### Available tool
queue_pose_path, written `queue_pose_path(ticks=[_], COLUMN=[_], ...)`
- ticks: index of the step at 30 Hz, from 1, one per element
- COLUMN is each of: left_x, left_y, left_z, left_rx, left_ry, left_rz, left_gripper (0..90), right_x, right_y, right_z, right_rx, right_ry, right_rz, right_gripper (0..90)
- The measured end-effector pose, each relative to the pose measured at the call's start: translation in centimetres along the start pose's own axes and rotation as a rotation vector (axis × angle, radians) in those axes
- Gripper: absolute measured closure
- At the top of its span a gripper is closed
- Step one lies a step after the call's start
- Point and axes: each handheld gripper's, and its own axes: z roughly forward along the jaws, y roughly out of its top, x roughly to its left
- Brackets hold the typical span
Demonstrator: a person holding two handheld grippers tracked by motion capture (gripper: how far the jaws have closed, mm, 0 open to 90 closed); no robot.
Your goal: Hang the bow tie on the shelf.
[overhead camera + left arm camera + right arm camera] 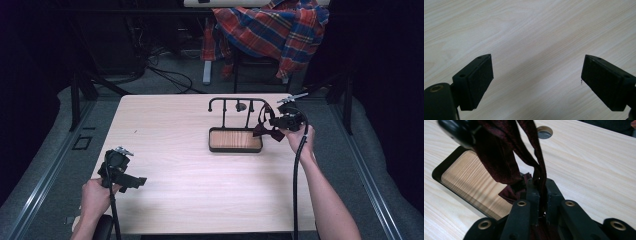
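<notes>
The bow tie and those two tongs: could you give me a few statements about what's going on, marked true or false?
1. The right tongs are shut on the dark red bow tie. True.
2. The left tongs hold the bow tie too. False: they are open over bare table.
3. The bow tie lies flat in the wooden tray. False: it hangs beside the black rack.
4. A plaid cloth lies beyond the table. True.

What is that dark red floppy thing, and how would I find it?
Look at the wooden table, then the black rack with a wooden tray base near its far right. At the rack's right end hangs a dark red bow tie, pinched in the right tongs; it's the soft cloth thing among hard parts.
</notes>
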Motion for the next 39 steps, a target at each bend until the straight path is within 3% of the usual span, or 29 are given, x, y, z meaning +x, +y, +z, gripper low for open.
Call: queue_pose_path(ticks=[28,39], left_x=[0.0,0.0], left_y=[0.0,0.0], left_z=[-0.1,-0.1], left_rx=[-0.001,0.000], left_ry=[0.002,0.002], left_rz=[0.000,0.000], left_gripper=[11.2,11.2], right_x=[0.2,0.3], right_y=[0.2,0.2], right_z=[-1.2,-1.9], right_rx=[-0.030,-0.040], right_ry=[0.015,-0.004], right_rz=[-0.021,-0.029], right_gripper=[71.2,70.5])
